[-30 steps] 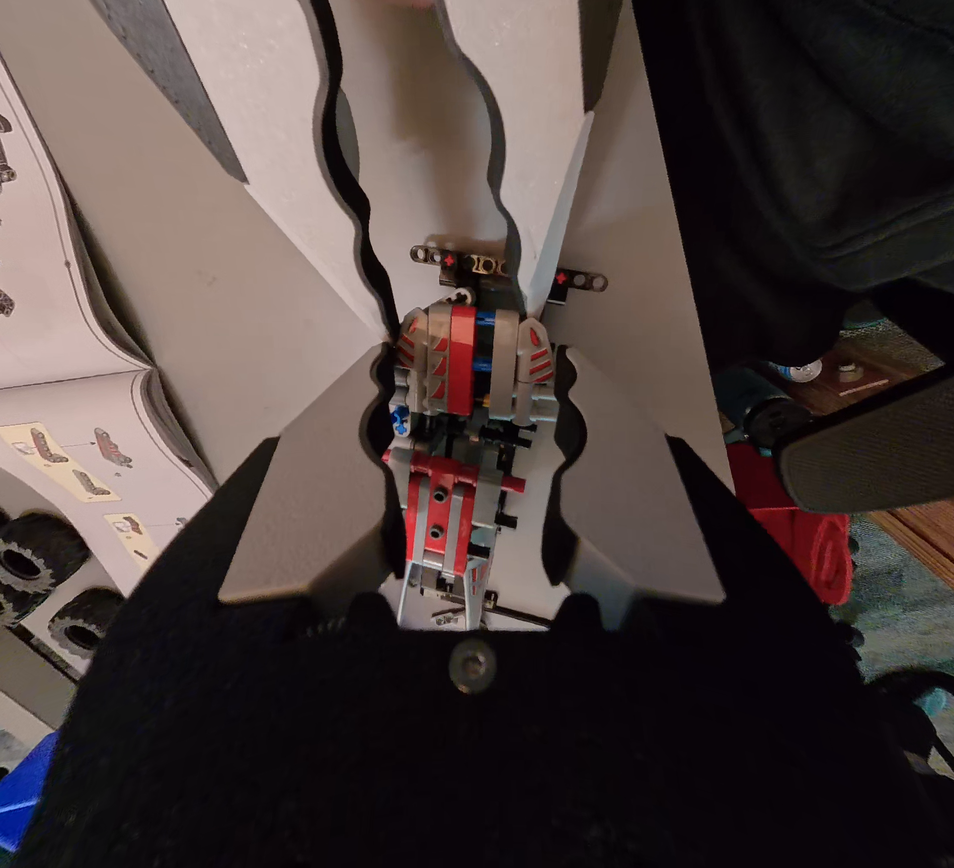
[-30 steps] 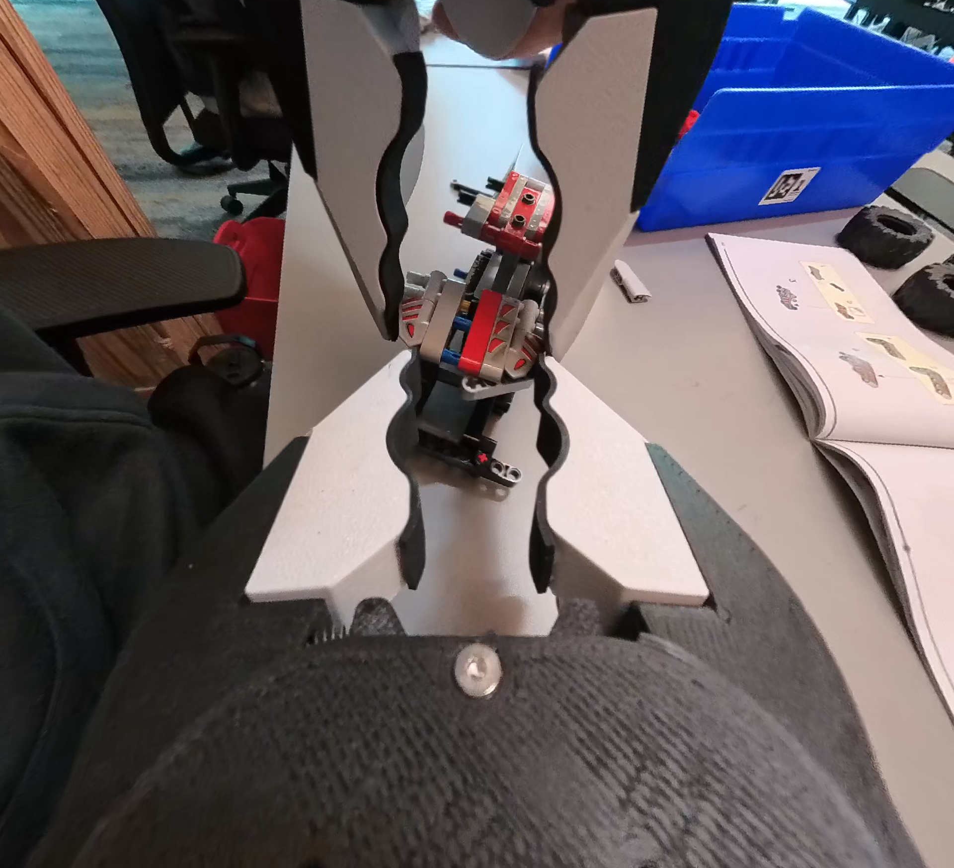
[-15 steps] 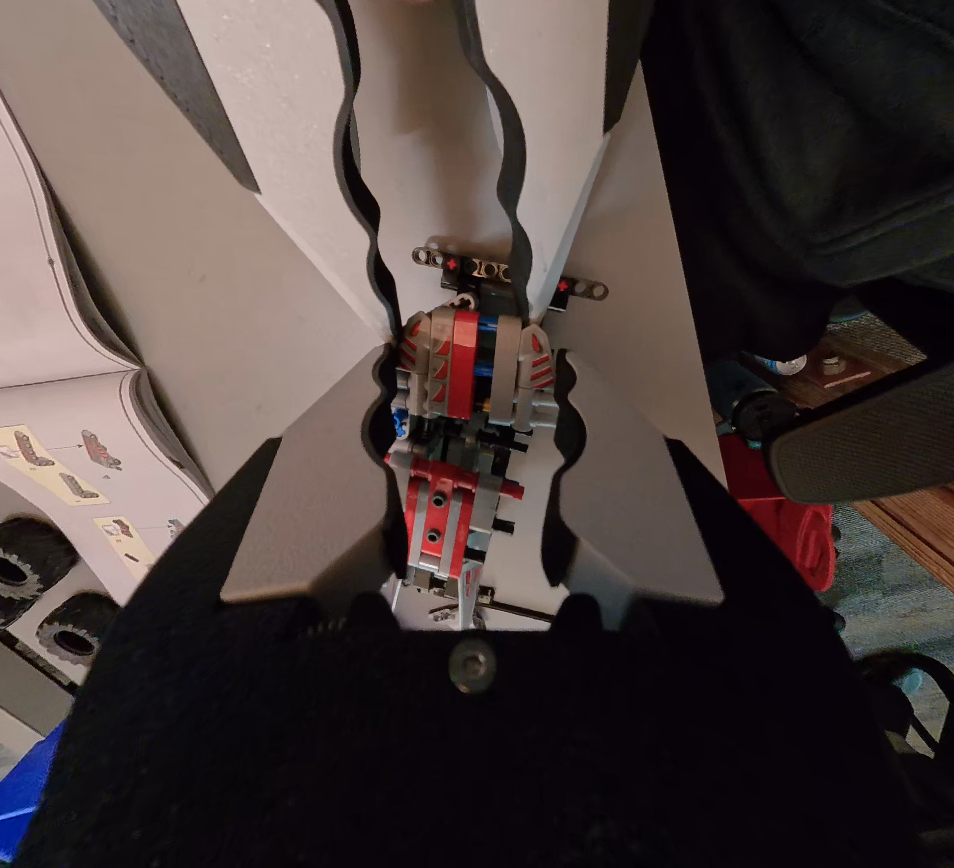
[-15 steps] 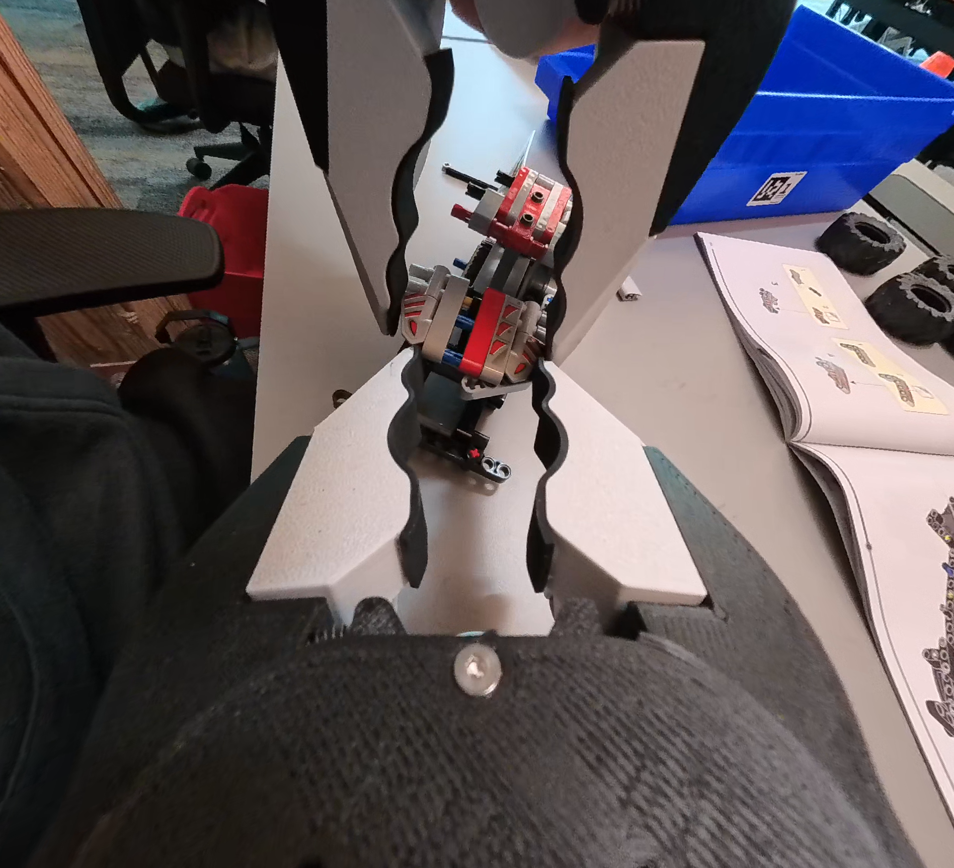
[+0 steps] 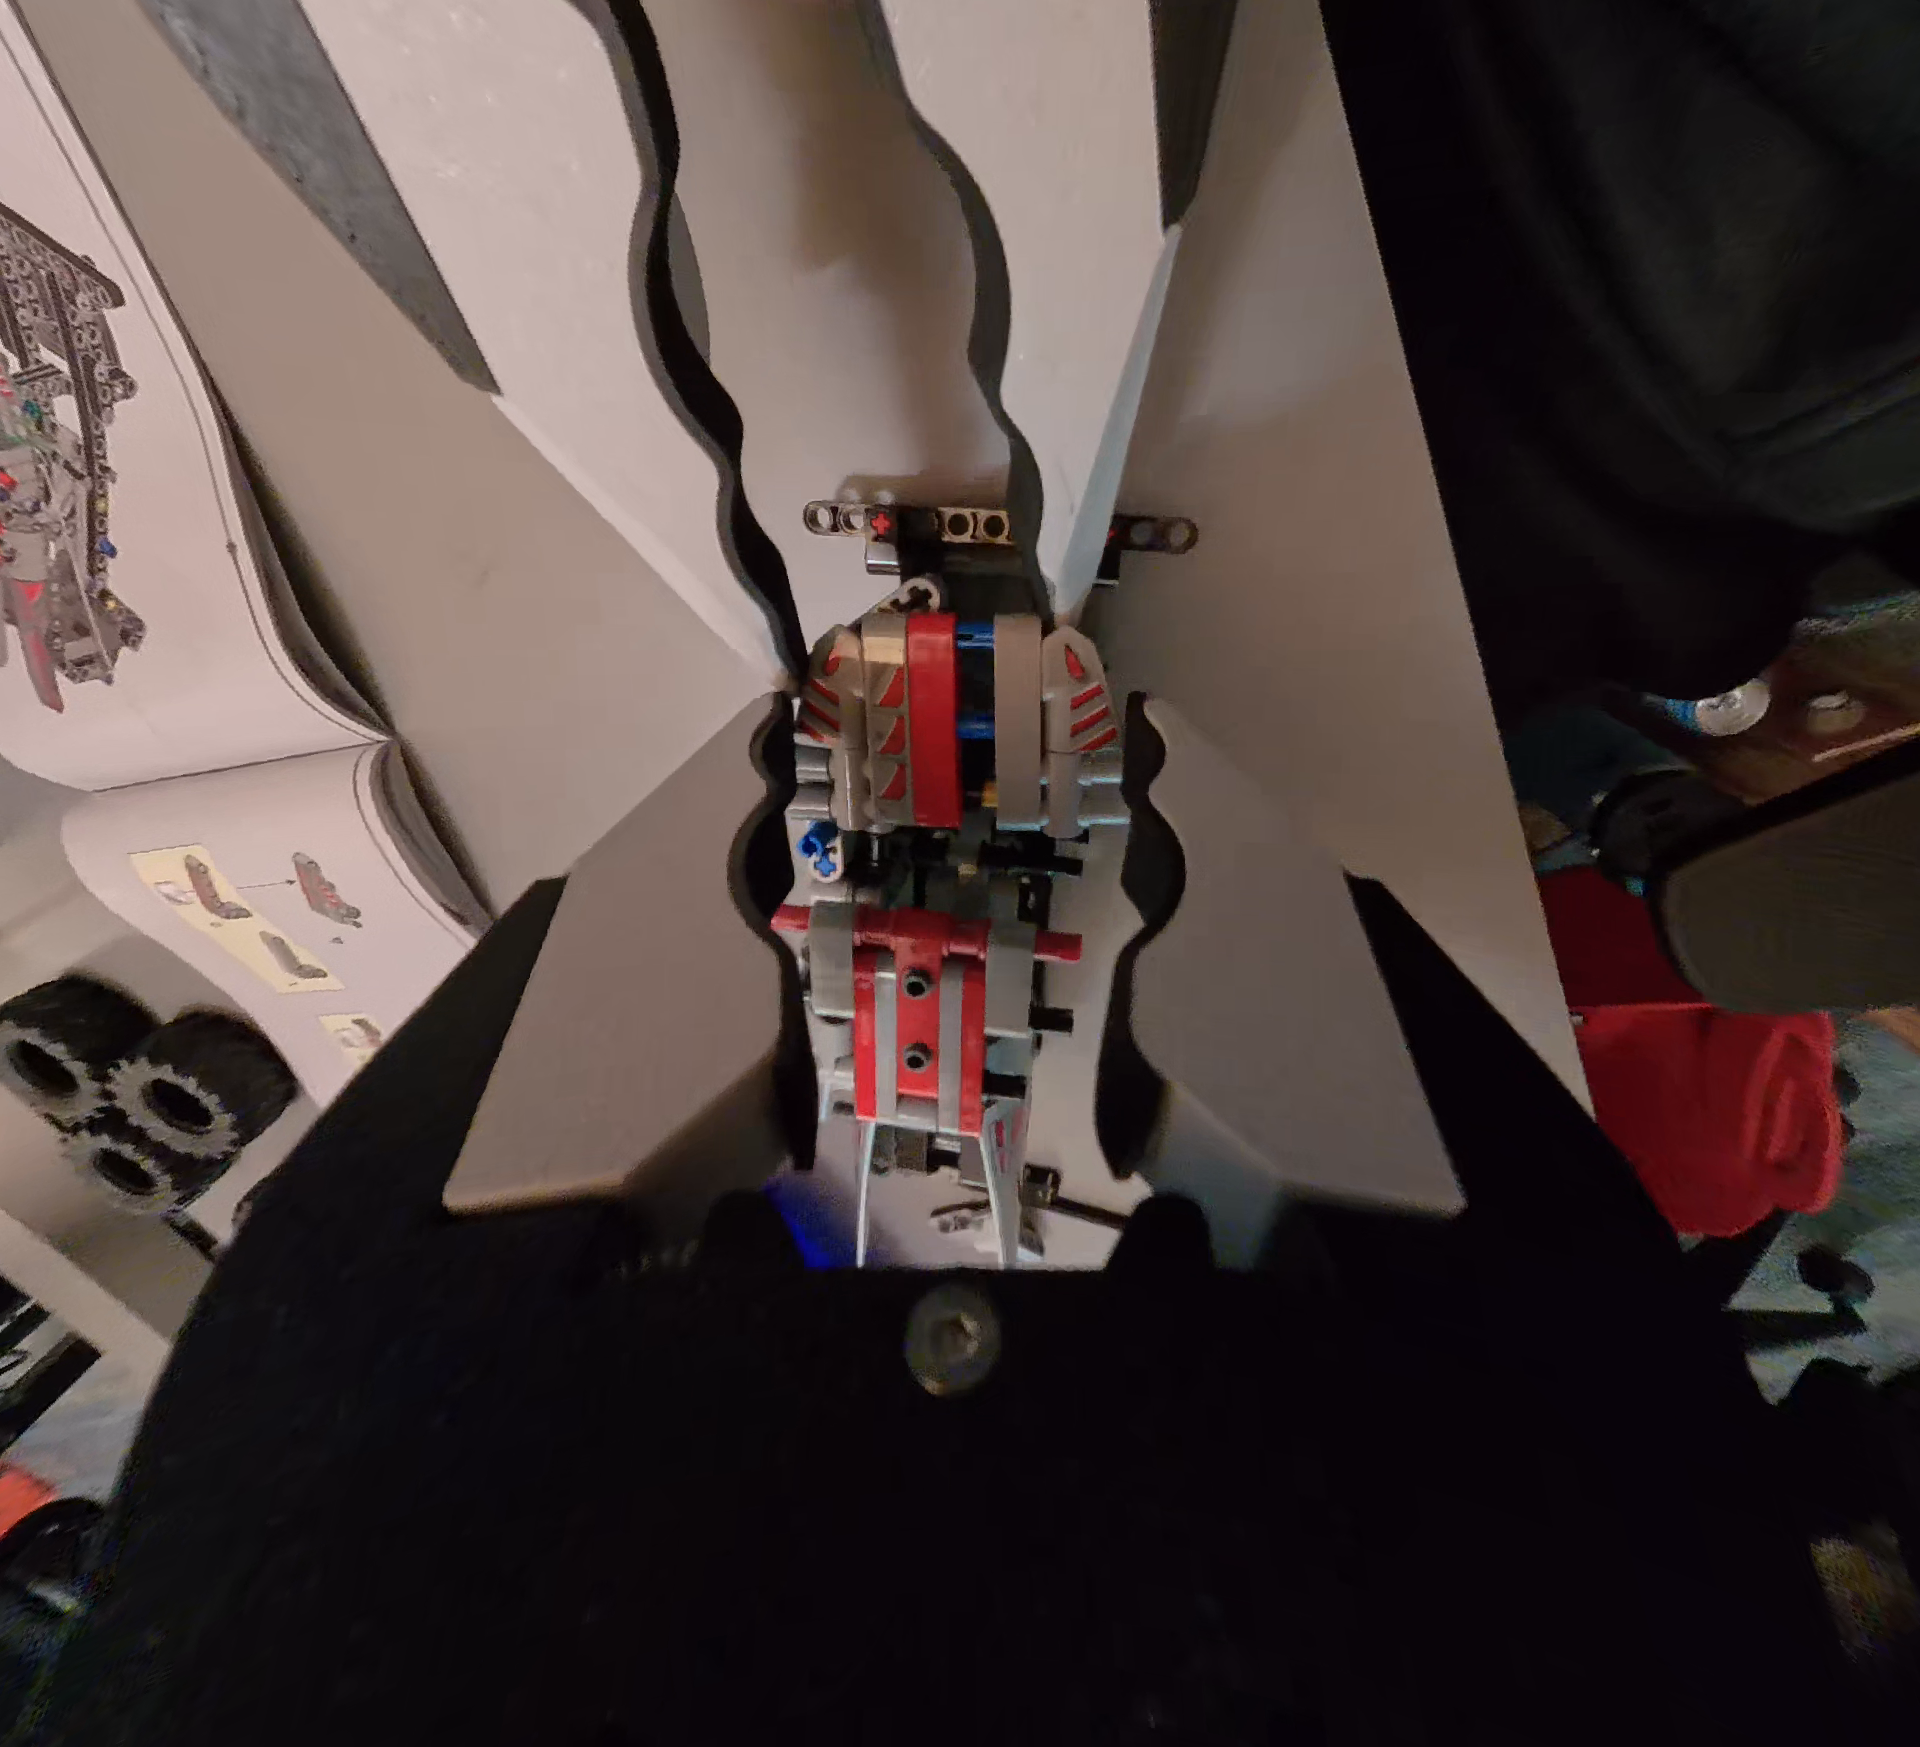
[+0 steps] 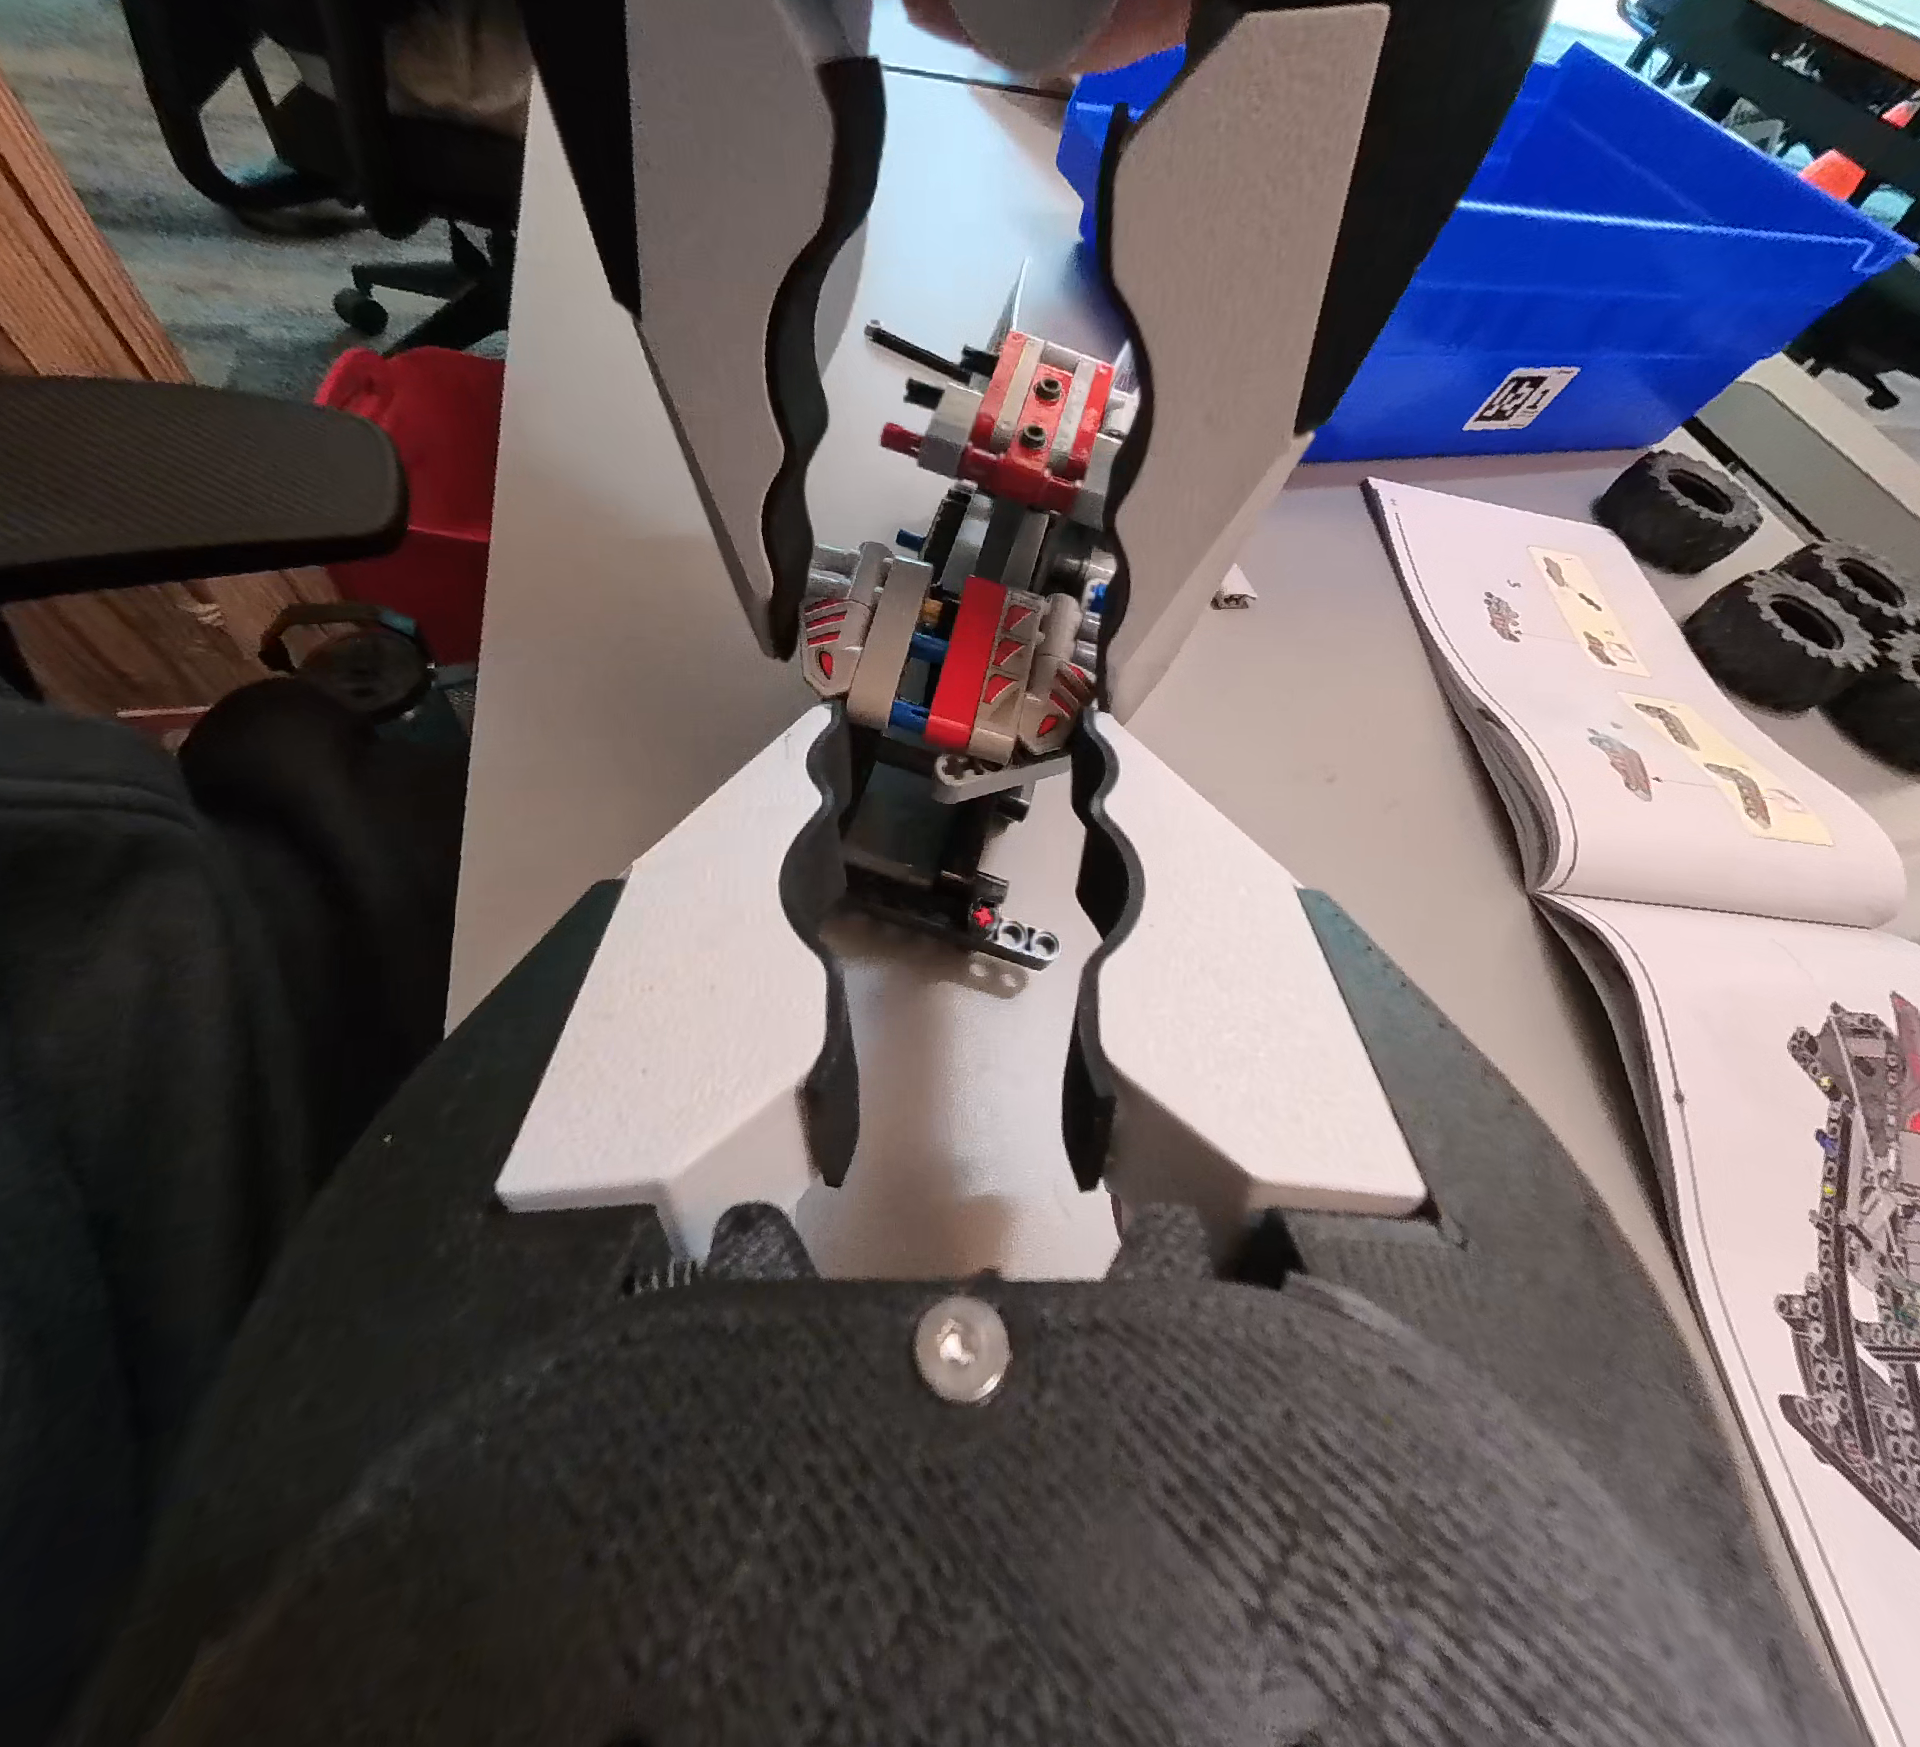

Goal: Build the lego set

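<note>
Right wrist view, both grippers' fingers pinching lego model (image 6: pixel 961 658), instruction booklet (image 6: pixel 1662 762) beside.

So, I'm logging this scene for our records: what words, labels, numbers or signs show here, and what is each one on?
White sticker on the blue bin: black printed code marks, which I won't transcribe.
Open instruction booklet: small printed step numbers beside the drawings, mostly too small to read and not copied here.
Lego model: no writing visible.
</note>
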The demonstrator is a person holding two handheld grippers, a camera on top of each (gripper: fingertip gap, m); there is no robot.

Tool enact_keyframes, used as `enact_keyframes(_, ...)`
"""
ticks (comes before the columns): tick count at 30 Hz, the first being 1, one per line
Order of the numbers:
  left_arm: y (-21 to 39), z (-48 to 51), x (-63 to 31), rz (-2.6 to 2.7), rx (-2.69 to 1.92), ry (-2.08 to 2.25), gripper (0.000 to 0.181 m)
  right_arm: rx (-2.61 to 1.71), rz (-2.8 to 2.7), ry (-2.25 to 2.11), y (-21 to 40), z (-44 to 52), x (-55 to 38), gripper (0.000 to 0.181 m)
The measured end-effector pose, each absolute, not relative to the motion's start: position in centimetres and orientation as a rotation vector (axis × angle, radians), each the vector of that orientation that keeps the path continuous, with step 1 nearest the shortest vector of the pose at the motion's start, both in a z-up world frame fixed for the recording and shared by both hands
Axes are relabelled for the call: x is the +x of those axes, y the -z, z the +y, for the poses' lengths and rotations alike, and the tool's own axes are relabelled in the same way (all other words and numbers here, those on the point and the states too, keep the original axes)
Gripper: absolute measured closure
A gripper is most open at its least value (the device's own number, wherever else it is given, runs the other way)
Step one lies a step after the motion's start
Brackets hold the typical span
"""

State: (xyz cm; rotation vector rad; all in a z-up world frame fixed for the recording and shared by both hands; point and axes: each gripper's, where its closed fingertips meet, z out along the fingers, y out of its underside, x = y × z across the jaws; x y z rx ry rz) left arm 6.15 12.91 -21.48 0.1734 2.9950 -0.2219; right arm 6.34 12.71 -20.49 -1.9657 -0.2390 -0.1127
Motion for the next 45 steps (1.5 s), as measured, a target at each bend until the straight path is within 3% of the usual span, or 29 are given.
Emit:
enact_keyframes(1,21.5,12.9,6.2,2.993,0.177,0.205,0.121,-1.967,-0.237,0.117,20.5,12.7,6.4,0.140)
enact_keyframes(13,21.7,13.0,6.2,2.982,0.163,0.214,0.123,-1.990,-0.257,0.192,20.8,12.8,6.5,0.141)
enact_keyframes(19,19.9,13.0,7.7,2.721,0.055,0.212,0.107,-1.947,-0.183,0.166,20.7,12.5,7.1,0.141)
enact_keyframes(23,18.4,12.1,6.2,2.428,0.008,0.368,0.133,-1.938,-0.159,0.138,20.7,12.1,7.3,0.141)
enact_keyframes(26,19.6,12.9,5.7,2.241,-0.052,0.308,0.138,-1.930,-0.135,0.109,20.5,12.2,7.5,0.141)
enact_keyframes(28,19.6,12.6,5.6,2.084,-0.070,0.337,0.157,-1.920,-0.119,0.090,20.5,12.2,7.6,0.141)
enact_keyframes(31,19.5,12.2,5.7,1.902,-0.027,0.279,0.169,-1.915,-0.099,0.073,20.4,12.2,7.6,0.142)
enact_keyframes(42,19.9,12.2,6.0,1.636,0.089,0.223,0.178,-1.929,-0.134,0.051,20.4,11.9,7.1,0.139)
enact_keyframes(45,20.0,12.4,6.0,1.609,0.114,0.211,0.178,-1.848,-0.049,-0.175,18.7,10.7,7.3,0.151)
